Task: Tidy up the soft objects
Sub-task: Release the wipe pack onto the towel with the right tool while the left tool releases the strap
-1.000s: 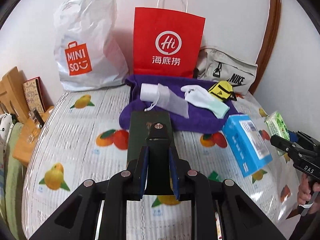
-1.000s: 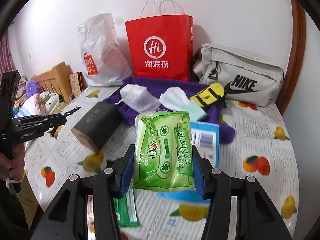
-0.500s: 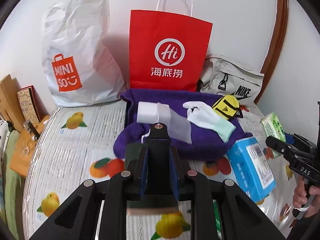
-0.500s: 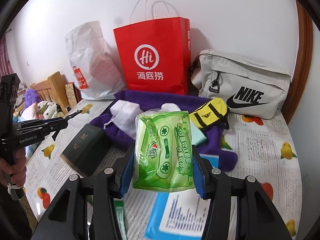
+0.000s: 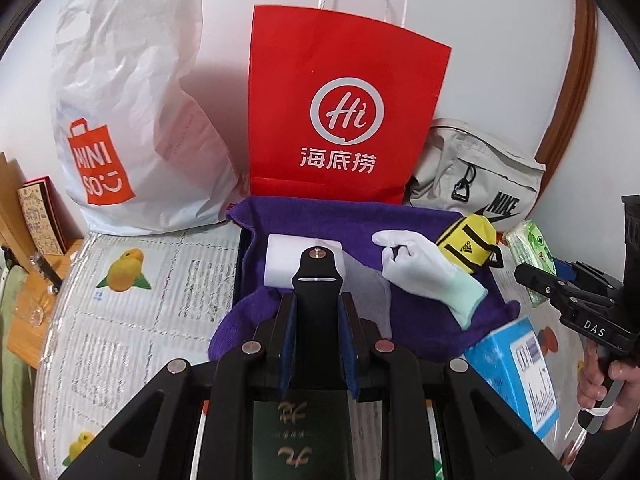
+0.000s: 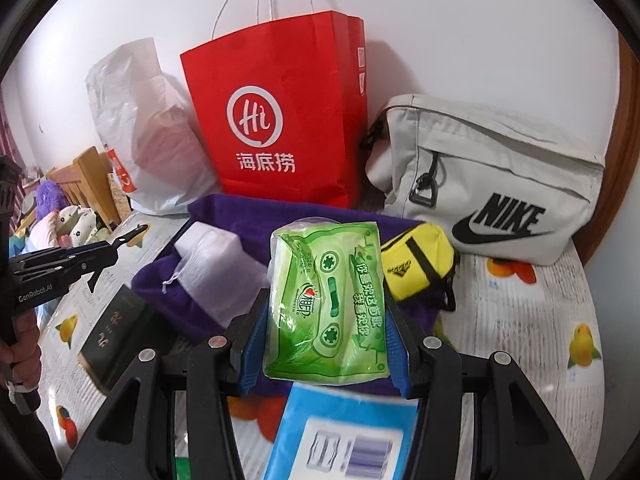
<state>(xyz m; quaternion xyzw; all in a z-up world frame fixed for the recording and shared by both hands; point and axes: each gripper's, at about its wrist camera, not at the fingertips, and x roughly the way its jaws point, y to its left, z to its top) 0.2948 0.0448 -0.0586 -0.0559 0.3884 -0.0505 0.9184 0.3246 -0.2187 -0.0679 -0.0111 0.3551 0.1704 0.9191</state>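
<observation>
— Bags first, left to right along the wall?

— White plastic bag (image 5: 132,120), then the red paper bag (image 5: 340,112) standing upright, then the grey bag (image 6: 492,184) slumped against the wall. A purple towel (image 5: 340,220) lies just in front of the red bag, on the fruit-print cloth (image 5: 132,320).

— What lies on the towel?

— A white pouch (image 5: 286,258) at the left, a white glove (image 5: 424,268) in the middle, and a small yellow bag (image 5: 466,248) at the right edge.

— And the left gripper (image 5: 316,316)?

— Its blue pads are nearly together, pinched on a dark green box (image 5: 296,436) that hangs tilted below the jaws, above the near side of the cloth.

— The right gripper (image 6: 326,344)?

— About half open, its blue pads pressing both sides of a green tissue pack (image 6: 328,304). The pack stands upright in the jaws, held above the near edge of the towel, with a blue box (image 6: 340,436) lying on the cloth underneath. A hand (image 5: 604,376) grips the handle.
</observation>
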